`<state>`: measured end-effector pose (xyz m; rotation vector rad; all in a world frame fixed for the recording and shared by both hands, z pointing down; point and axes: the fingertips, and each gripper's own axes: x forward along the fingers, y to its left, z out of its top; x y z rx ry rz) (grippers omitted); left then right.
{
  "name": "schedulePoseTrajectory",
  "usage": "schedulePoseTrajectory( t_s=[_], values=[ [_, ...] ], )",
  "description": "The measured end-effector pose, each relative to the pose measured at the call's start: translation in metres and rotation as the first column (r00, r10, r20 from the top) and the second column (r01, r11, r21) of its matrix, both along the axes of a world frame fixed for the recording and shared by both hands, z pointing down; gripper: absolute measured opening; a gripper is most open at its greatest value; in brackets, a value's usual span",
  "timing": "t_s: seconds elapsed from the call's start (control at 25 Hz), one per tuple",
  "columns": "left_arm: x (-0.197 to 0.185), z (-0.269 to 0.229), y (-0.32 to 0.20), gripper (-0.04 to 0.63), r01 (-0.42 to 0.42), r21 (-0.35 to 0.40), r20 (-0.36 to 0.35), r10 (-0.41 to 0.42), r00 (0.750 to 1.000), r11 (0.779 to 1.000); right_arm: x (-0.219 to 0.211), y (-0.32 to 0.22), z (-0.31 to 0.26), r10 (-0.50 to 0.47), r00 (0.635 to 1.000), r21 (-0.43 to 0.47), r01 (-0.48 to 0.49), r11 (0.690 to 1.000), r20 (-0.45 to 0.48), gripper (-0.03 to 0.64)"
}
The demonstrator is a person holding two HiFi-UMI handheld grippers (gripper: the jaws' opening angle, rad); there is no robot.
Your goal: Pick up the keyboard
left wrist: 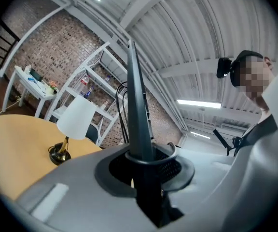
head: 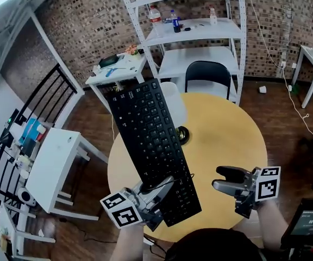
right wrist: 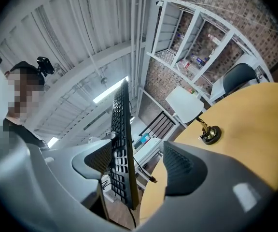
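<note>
1. The left claw (head: 159, 187) clamps the near end of the keyboard (head: 151, 140), which hangs tilted over the left of the table (head: 232, 129).
2. The right claw (head: 217, 178) is empty with its jaws apart, and would do well to steady the keyboard's right edge against swinging.

A brick wall (head: 86, 15) backs white shelving (head: 200, 32), a black chair (head: 207, 71) and a round yellow table (head: 230, 145) on dark floor (head: 276, 110).

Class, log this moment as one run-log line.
left gripper: shut on keyboard | keyboard: held above round table | right gripper: open, empty, beside keyboard
</note>
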<state>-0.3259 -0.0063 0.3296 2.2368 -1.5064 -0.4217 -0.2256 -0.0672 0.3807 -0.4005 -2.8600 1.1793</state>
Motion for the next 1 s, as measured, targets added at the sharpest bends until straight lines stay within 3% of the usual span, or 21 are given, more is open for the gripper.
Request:
schedulePoseTrajectory(
  t_s=[0.16,0.28,0.4,0.48,0.56,0.72,0.84,1.0],
  values=[
    [-0.02,-0.021,0.002,0.095,0.079,0.027,0.004,-0.079,0.997,0.997,0.003,-0.003,-0.008,0.01,1.0,0.033,-0.011,0.999,0.008,0.327],
    [-0.027,-0.031,0.003,0.095,0.094,0.049,-0.008,-0.094,0.996,0.994,0.001,-0.008,-0.009,0.028,1.0,0.06,-0.029,0.998,0.007,0.31],
    [-0.023,-0.027,0.004,0.095,0.096,0.052,0.014,-0.097,0.995,0.994,0.002,-0.014,-0.008,0.064,0.998,0.07,-0.065,0.995,0.017,0.266],
    [-0.022,-0.024,0.003,0.095,0.092,0.041,0.025,-0.093,0.995,0.995,0.003,-0.026,-0.016,0.151,0.988,0.089,-0.153,0.984,0.029,0.211],
    [-0.021,-0.022,0.003,0.095,0.083,0.031,0.017,-0.083,0.996,0.996,0.006,-0.04,-0.025,0.245,0.969,0.137,-0.247,0.959,0.034,0.136],
    [-0.025,-0.018,0.004,0.095,0.097,0.037,0.01,-0.098,0.995,0.995,0.01,-0.053,-0.038,0.331,0.943,0.289,-0.324,0.901,0.028,0.039],
    [-0.034,-0.02,0.007,0.095,0.134,0.041,0.035,-0.136,0.99,0.99,0.011,-0.058,-0.043,0.377,0.926,0.374,-0.357,0.856,0.021,0.003],
    [-0.05,-0.028,0.012,0.095,0.228,0.048,0.106,-0.232,0.967,0.972,0.005,-0.068,-0.044,0.433,0.901,0.499,-0.367,0.785,-0.018,0.002]
  ],
)
